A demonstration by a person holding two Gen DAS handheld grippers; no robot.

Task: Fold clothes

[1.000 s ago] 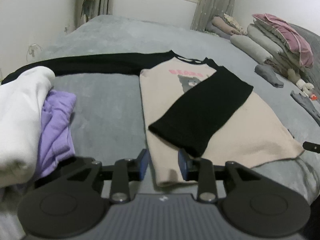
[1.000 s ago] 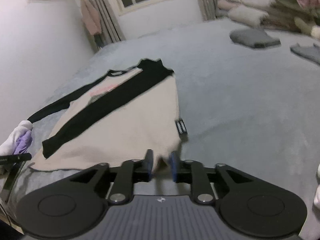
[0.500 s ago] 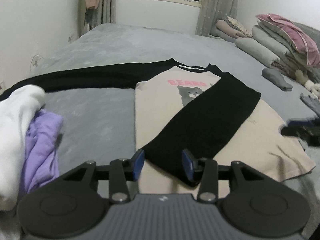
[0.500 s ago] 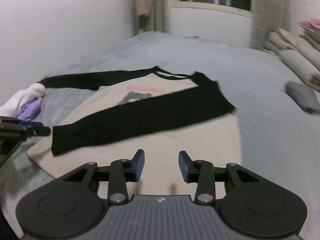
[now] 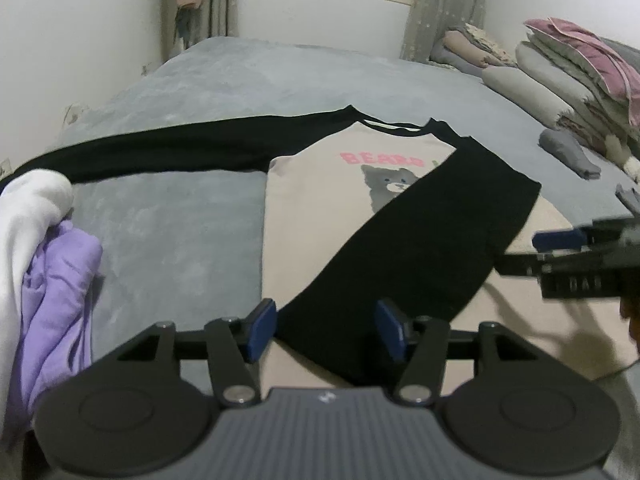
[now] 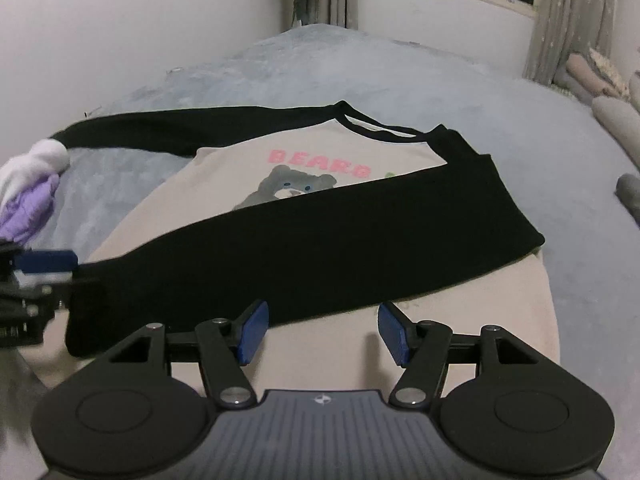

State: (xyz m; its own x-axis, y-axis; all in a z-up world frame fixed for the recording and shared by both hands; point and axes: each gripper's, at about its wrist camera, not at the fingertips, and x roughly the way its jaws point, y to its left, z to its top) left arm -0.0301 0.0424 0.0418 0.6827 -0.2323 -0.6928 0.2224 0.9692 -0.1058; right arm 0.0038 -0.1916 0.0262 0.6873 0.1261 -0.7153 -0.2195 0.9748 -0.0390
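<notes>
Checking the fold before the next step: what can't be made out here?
- Beige bear-print shirt with black sleeves: near hem hidden by left gripper in left view, by right gripper in right view.
- Bear print: lower part covered by folded black sleeve.
- Outstretched sleeve's cuff: behind white garment.

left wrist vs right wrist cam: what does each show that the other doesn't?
Left wrist only: the pink-topped bedding stack by the far wall, plus the right gripper entering from the side.

Right wrist only: the left gripper at its edge, near the folded sleeve's cuff.

Both: the beige bear shirt on the grey bed, one black sleeve folded across it, the other stretched out, and the white-and-purple clothes pile. Both grippers' fingers are opening, nothing between them.
</notes>
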